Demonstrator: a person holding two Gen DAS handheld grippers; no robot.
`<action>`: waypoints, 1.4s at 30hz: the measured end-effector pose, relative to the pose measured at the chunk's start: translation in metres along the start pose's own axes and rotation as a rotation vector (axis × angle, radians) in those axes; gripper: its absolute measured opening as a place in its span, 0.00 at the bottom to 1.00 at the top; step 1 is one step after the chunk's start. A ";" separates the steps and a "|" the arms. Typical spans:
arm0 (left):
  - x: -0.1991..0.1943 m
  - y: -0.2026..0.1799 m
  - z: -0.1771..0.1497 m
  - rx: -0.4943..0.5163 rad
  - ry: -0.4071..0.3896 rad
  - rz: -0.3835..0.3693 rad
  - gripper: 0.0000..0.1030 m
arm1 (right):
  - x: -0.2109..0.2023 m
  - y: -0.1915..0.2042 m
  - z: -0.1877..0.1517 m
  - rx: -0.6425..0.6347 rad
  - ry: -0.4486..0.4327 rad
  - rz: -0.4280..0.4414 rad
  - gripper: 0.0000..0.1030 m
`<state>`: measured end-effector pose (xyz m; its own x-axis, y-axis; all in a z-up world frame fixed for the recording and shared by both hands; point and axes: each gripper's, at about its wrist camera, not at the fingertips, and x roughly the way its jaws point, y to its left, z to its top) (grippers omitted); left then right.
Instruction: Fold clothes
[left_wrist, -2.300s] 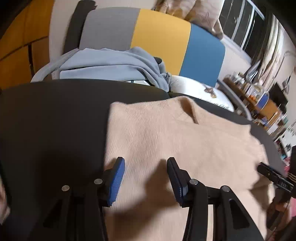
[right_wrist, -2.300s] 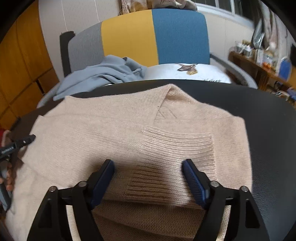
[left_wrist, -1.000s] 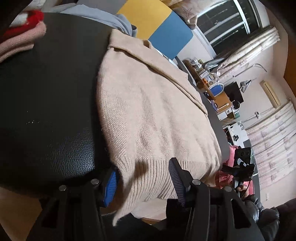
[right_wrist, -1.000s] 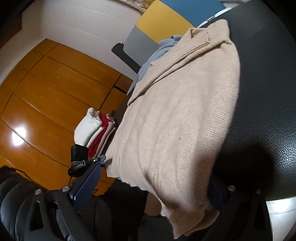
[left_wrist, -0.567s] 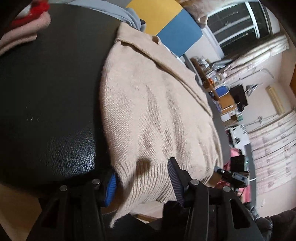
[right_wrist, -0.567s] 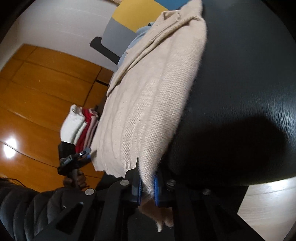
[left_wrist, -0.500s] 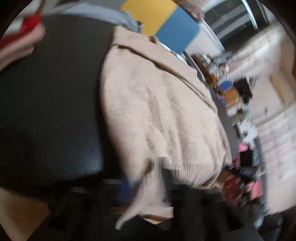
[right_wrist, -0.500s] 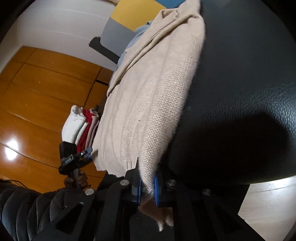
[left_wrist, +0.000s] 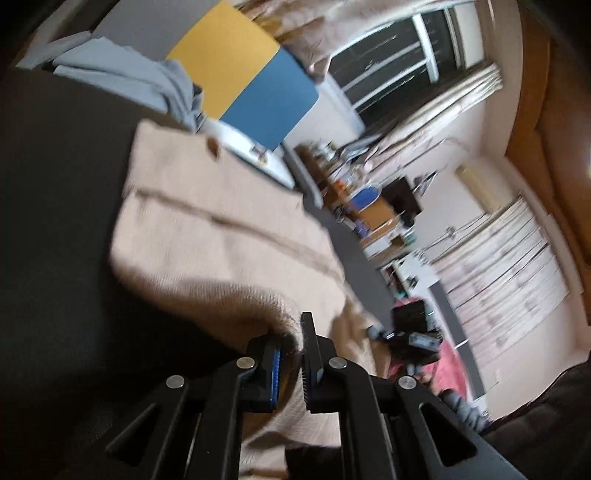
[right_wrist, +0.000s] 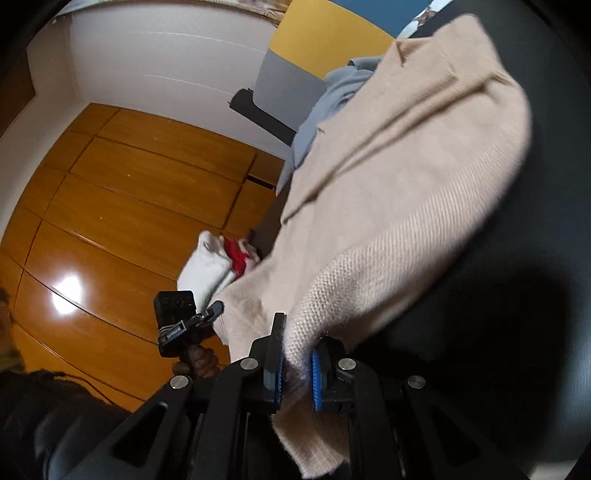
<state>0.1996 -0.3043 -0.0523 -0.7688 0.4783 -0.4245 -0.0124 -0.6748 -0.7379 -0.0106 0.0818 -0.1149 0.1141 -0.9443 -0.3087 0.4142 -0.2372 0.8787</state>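
A beige knit sweater (left_wrist: 221, 236) lies on a black leather surface (left_wrist: 55, 221), its collar at the far end. My left gripper (left_wrist: 290, 354) is shut on the sweater's near hem at its left corner and holds it raised. My right gripper (right_wrist: 295, 363) is shut on the hem at the right corner of the sweater (right_wrist: 399, 192), also raised off the black surface (right_wrist: 517, 332). The left gripper shows in the right wrist view (right_wrist: 184, 321), and the right gripper shows blurred in the left wrist view (left_wrist: 410, 332).
A grey-blue garment (left_wrist: 122, 77) lies beyond the collar, against a grey, yellow and blue chair back (left_wrist: 236, 74). A pile of white and red folded clothes (right_wrist: 218, 262) sits at the left. Cluttered shelves (left_wrist: 362, 206) stand at the right.
Both grippers went from open over the sweater to its near hem. The right one shut first, then the left. Both now lift the hem up.
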 end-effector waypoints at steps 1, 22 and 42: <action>0.002 0.000 0.010 0.011 -0.011 -0.007 0.07 | 0.003 -0.001 0.010 -0.003 -0.009 -0.006 0.11; 0.115 0.110 0.083 -0.165 0.046 0.120 0.06 | 0.046 -0.068 0.151 0.058 -0.079 -0.173 0.06; 0.032 0.083 0.018 -0.157 0.048 0.177 0.22 | 0.023 -0.018 0.090 0.025 -0.025 -0.107 0.55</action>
<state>0.1621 -0.3551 -0.1171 -0.7191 0.3889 -0.5759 0.2220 -0.6568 -0.7207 -0.0969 0.0437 -0.1052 0.0479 -0.9186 -0.3923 0.3997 -0.3423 0.8504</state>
